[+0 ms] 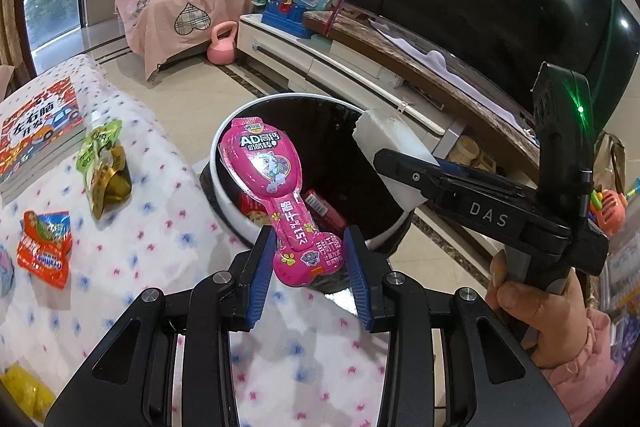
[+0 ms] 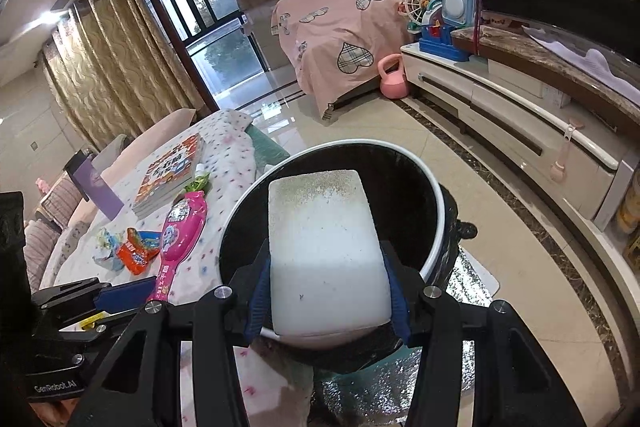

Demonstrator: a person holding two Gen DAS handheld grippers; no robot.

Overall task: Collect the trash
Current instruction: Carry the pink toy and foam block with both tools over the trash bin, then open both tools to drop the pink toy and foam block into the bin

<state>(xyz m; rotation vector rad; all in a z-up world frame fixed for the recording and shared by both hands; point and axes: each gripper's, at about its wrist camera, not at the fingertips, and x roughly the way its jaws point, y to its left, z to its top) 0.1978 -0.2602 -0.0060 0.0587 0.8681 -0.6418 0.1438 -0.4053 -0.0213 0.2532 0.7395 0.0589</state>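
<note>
Carrying trash over the bin [image 1: 224,163]: left claw [image 1: 310,251] gripped a pink snack wrapper [image 1: 276,187] by its narrow neck, right claw [image 2: 326,291] clamped a white foam block [image 2: 324,251], both held above the black-lined mouth. Next move, likely: open both claws and drop. Wrapper glossy, flat, spoon-shaped; block speckled at its far end. More wrappers [image 1: 44,251] remained on the surface [image 1: 160,247].
</note>
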